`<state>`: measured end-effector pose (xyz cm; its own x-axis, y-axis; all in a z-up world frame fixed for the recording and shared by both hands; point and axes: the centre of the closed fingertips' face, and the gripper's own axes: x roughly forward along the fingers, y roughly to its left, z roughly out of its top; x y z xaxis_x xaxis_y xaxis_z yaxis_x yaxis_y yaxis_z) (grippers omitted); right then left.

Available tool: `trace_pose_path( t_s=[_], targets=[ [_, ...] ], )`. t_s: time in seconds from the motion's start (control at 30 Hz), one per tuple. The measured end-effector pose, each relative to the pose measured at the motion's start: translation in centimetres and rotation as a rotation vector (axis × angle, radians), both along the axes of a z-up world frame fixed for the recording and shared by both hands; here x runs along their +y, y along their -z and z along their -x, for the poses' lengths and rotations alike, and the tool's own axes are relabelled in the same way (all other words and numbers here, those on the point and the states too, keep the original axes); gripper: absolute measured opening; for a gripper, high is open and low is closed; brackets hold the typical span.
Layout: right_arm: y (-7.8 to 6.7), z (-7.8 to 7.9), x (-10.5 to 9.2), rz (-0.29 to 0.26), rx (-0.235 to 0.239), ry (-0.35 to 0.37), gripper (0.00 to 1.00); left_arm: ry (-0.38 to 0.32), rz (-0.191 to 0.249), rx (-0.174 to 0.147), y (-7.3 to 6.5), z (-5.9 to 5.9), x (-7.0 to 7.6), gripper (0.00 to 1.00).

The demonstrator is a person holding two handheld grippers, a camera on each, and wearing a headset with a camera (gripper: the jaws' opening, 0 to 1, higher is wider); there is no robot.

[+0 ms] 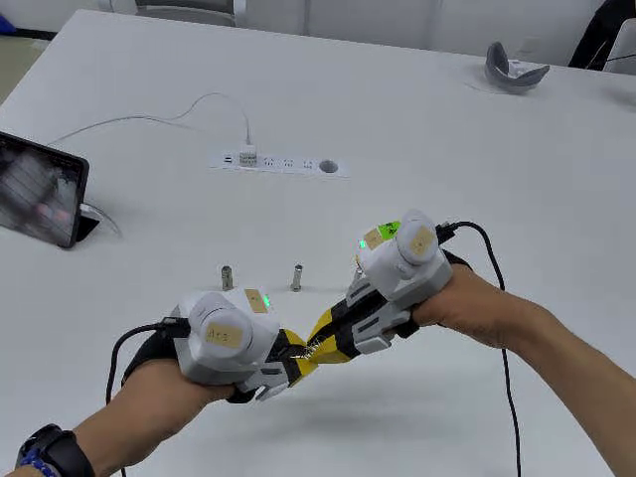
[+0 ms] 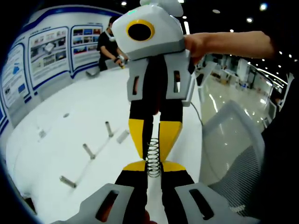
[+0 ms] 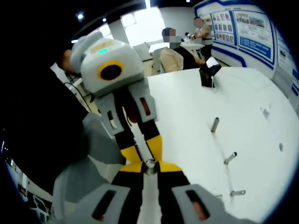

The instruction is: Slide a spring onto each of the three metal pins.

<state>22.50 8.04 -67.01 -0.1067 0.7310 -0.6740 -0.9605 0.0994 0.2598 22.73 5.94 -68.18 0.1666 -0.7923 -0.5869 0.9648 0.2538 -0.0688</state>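
While two bare-looking pins stood upright on the white table, the spring hung in the air nearer the person. It was caught between the left gripper and the right gripper, which met tip to tip. Both pairs of fingers were closed on it: the right's yellow fingers pinched one end, the left's the other. A thin wire coil, it looked very light and springy, apt to bend, squash or flick away under a hard pinch. A gentle hold across the coils near one end seemed best, leaving the other end and the hollow free to go over a pin.
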Motion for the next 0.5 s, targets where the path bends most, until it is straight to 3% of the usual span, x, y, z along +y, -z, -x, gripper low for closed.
trace_pose_path(
  t_s=[0.5],
  targets=[
    [0.4, -0.32, 0.1, 0.001, -0.011, 0.027, 0.12, -0.028, 0.024, -0.013, 0.54, -0.39, 0.17, 0.12]
  ],
)
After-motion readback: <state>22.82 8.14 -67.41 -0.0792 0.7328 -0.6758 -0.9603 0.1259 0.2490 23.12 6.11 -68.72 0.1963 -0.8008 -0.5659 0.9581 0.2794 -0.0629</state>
